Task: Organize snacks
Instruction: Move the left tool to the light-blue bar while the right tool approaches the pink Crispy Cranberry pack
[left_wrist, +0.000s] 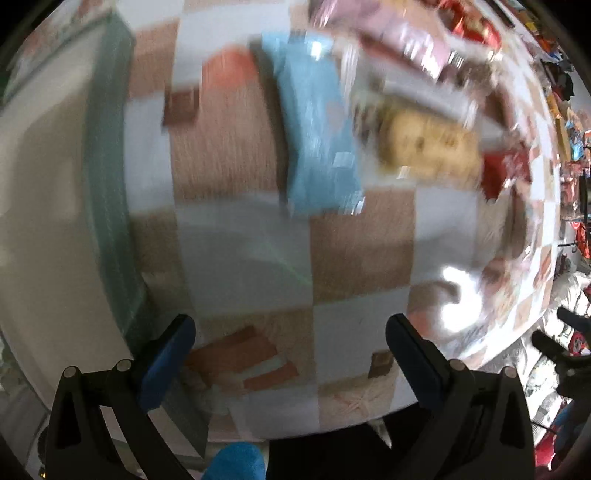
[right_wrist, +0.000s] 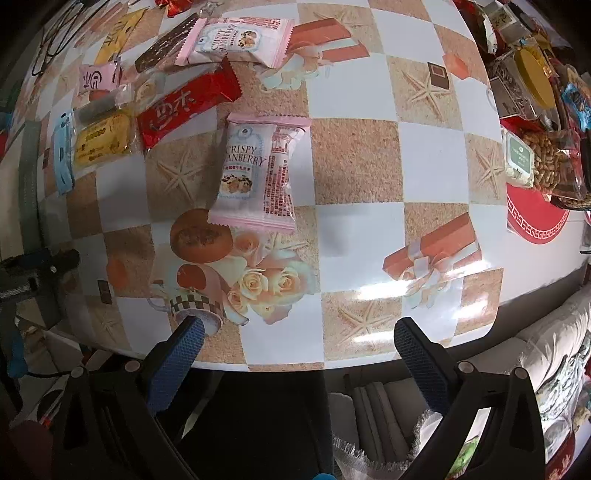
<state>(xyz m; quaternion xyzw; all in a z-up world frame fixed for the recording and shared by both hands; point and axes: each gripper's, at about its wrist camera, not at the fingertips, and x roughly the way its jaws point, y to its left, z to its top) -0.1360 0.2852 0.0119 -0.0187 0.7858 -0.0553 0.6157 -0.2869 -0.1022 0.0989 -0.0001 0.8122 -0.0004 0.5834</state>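
Both grippers, left (left_wrist: 290, 363) and right (right_wrist: 299, 363), have fingers spread wide, holding nothing. Left view's smeared, so grabbing that maybe-blue packet (left_wrist: 317, 136) could miss; the cranberry pack (right_wrist: 256, 173) might skid on the glossy table (right_wrist: 424, 166).

I see a table (right_wrist: 354, 155) covered in a glossy checkered cloth of white and sandy squares printed with starfish, gift boxes and roses. Light glares off the cloth near its front edge. Beyond that edge, at lower right, I make out a pale cushioned sofa (right_wrist: 546, 354). In my left view, everything is motion-blurred.
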